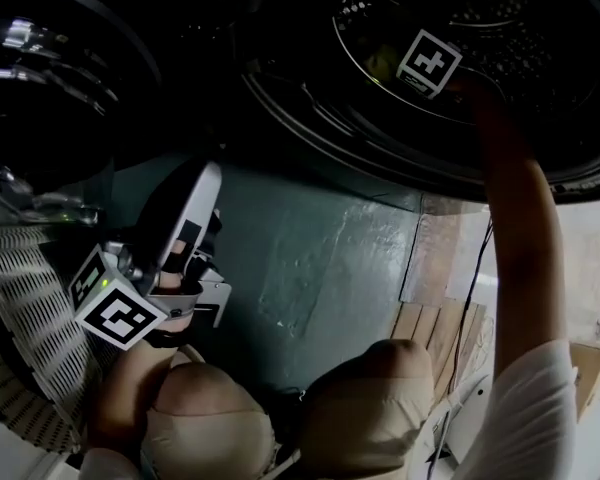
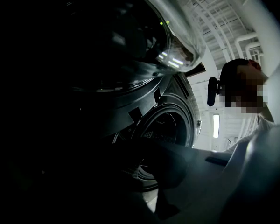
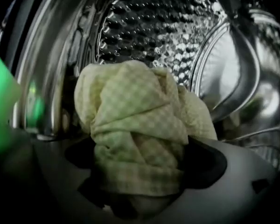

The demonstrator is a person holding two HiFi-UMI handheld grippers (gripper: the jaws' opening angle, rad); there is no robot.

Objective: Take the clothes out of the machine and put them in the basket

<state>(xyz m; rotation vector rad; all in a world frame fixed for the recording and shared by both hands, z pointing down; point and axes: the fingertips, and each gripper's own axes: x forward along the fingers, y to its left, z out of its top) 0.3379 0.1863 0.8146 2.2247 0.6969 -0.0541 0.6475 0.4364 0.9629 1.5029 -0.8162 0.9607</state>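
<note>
A pale yellow-green checked cloth (image 3: 140,134) lies bunched at the bottom of the steel drum (image 3: 177,31) of the washing machine. My right gripper (image 3: 140,181) points down into the drum, its jaws spread wide on either side of the cloth. The cloth fills the gap between them. In the head view only its marker cube (image 1: 428,63) shows, inside the drum opening, with a bit of cloth (image 1: 380,64) beside it. My left gripper (image 1: 202,303) hangs low at the left beside the white lattice basket (image 1: 30,298). Its jaws are too dark to read.
The machine's round glass door (image 1: 50,68) stands swung open at the upper left, above the basket. A person's knees (image 1: 370,388) are below, on a dark green floor (image 1: 310,258). A cable (image 1: 470,308) hangs at the right.
</note>
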